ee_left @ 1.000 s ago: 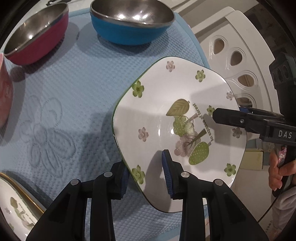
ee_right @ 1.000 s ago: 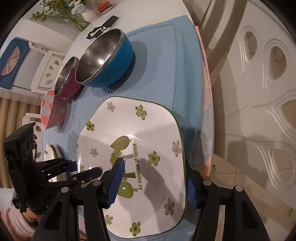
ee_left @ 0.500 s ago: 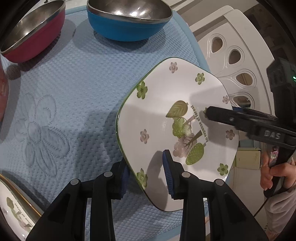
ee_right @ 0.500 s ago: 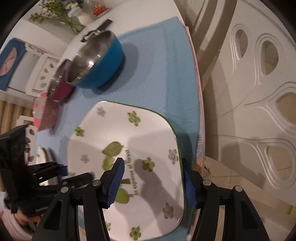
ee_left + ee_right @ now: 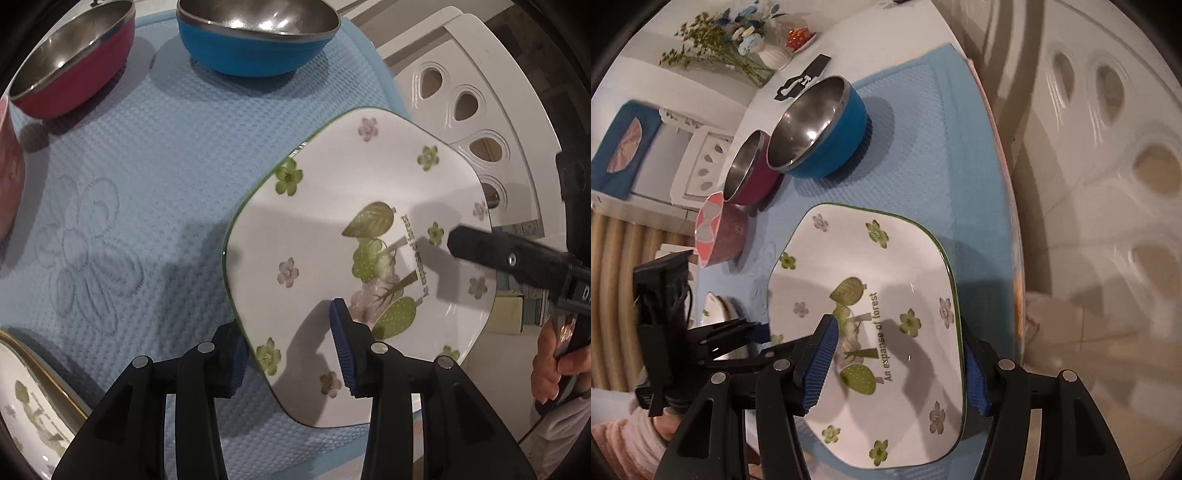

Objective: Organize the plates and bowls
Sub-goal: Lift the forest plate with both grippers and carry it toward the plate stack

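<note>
A square white plate with green flowers and a green rim point(image 5: 354, 236) hangs tilted above the blue mat point(image 5: 147, 192); it also shows in the right wrist view point(image 5: 882, 295). My left gripper point(image 5: 288, 347) is shut on the plate's near-left edge, one pad above and one below. My right gripper point(image 5: 899, 365) straddles the plate's opposite edge, one pad on top and one under the rim; it shows in the left wrist view point(image 5: 480, 251). A blue steel bowl point(image 5: 255, 40), a red steel bowl point(image 5: 74, 62) and a pink bowl point(image 5: 718, 236) stand at the mat's far side.
A second flowered plate point(image 5: 26, 406) lies at the mat's near-left corner. A white chair back with oval holes point(image 5: 480, 118) stands beyond the table's right edge. A flower vase point(image 5: 772, 55) and a black object point(image 5: 801, 79) sit on the table past the mat.
The plate has lifted and tilted, and shifted a little right over the mat edge. Both grippers kept their hold on its opposite edges.
</note>
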Available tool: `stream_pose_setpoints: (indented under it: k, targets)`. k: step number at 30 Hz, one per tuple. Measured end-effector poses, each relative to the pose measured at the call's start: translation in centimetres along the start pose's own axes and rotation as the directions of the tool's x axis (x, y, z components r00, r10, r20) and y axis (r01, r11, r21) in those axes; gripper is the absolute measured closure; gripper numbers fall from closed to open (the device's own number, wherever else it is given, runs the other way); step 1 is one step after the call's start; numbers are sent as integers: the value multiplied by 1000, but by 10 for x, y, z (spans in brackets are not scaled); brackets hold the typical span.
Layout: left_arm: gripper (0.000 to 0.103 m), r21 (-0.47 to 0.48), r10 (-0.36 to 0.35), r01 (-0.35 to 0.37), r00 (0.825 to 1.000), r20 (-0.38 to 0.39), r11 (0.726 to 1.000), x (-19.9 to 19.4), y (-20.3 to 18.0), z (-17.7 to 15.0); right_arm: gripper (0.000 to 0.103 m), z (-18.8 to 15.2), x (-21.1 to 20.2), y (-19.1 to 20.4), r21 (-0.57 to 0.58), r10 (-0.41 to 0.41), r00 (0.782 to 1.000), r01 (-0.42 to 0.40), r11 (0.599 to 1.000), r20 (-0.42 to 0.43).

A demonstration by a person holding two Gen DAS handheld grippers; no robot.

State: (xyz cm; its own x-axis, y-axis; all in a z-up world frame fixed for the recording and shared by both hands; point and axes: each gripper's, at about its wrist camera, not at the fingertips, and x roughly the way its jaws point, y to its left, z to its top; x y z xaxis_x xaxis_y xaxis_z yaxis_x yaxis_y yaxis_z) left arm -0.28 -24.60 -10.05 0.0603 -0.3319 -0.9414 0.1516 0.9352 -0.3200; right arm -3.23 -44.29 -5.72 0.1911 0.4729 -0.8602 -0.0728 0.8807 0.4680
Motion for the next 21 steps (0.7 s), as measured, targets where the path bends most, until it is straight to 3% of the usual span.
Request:
stream_pose_setpoints:
  k: [4, 9, 21]
  targets:
    - [67, -11, -39, 39, 999, -2, 999, -4, 5, -8, 42, -19, 4, -5, 39, 8, 1000, -7, 999, -13]
    - [67, -10, -15, 15, 1000, -2, 1000, -12, 10, -14, 42, -31, 11, -4, 85, 32, 999, -30, 996, -24]
    - [67, -52, 9, -7, 999, 51, 999, -47, 30, -25, 42, -28, 8, 33, 34, 54, 998, -54, 998, -14]
